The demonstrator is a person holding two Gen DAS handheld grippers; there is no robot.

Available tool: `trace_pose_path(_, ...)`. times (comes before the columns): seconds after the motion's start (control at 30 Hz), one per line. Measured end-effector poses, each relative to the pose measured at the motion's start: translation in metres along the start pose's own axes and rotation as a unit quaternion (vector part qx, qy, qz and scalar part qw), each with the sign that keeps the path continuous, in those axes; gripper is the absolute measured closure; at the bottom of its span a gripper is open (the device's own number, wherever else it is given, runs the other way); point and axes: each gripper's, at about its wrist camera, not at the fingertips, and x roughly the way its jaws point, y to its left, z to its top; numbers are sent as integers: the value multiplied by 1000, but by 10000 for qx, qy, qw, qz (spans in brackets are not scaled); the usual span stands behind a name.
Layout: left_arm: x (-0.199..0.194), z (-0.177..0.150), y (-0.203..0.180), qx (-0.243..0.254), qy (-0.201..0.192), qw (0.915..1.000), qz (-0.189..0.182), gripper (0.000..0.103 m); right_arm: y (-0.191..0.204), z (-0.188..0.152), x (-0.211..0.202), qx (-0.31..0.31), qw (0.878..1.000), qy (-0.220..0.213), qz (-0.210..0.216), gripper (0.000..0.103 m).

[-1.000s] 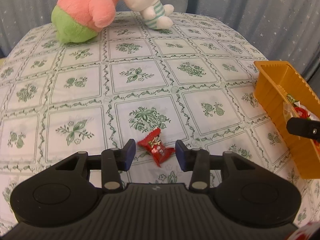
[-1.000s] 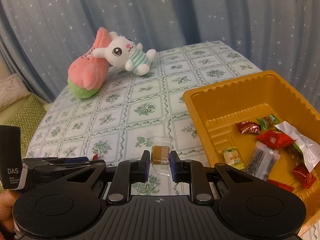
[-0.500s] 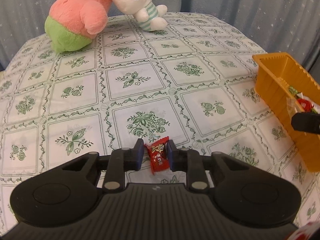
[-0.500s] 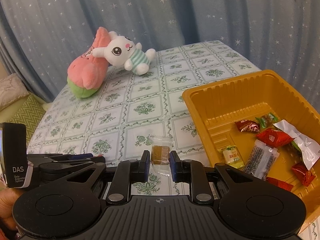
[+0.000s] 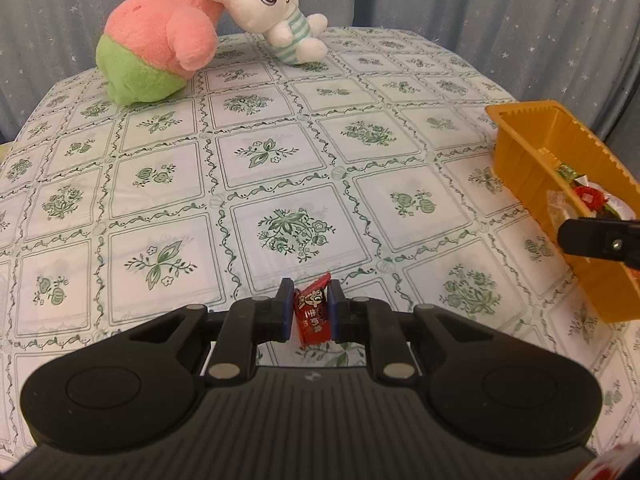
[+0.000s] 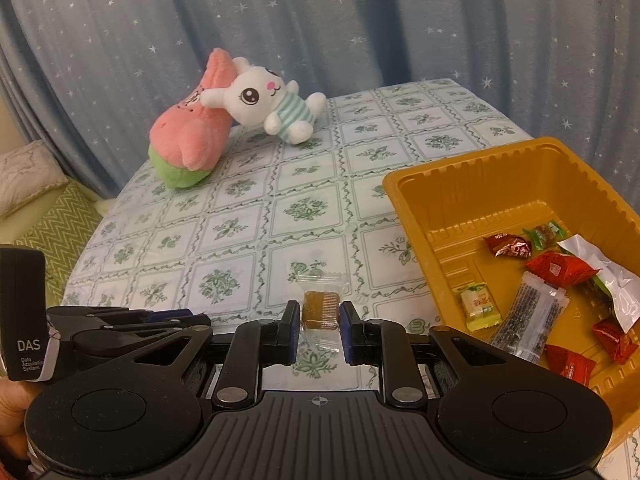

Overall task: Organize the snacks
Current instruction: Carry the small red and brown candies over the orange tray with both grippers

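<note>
My left gripper (image 5: 309, 307) is shut on a red wrapped candy (image 5: 313, 312) and holds it off the green-patterned tablecloth. My right gripper (image 6: 320, 315) is shut on a brown candy in a clear wrapper (image 6: 321, 309), held above the cloth just left of the orange tray (image 6: 472, 184). The tray holds several wrapped snacks, among them a red packet (image 6: 560, 269) and a yellow candy (image 6: 479, 305). In the left wrist view the tray (image 5: 532, 140) stands at the right, with the right gripper's finger (image 5: 596, 236) in front of it.
A pink and green plush (image 5: 158, 50) and a white bunny plush (image 5: 276, 12) lie at the table's far edge. A starry blue curtain (image 6: 320, 20) hangs behind. The left gripper's body (image 6: 120, 322) sits at the lower left of the right wrist view. A cushioned seat (image 6: 48, 220) is left of the table.
My left gripper closed on the red candy that lay on the cloth and lifted it. My right gripper kept hold of the brown candy and barely moved.
</note>
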Motion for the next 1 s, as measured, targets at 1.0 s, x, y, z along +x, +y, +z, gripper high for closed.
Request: trace_pose_path(1.0,-108,-2,-134,571,-469,9908,-1133,88,-73,-28,-113,335,9988,-344,-31,82)
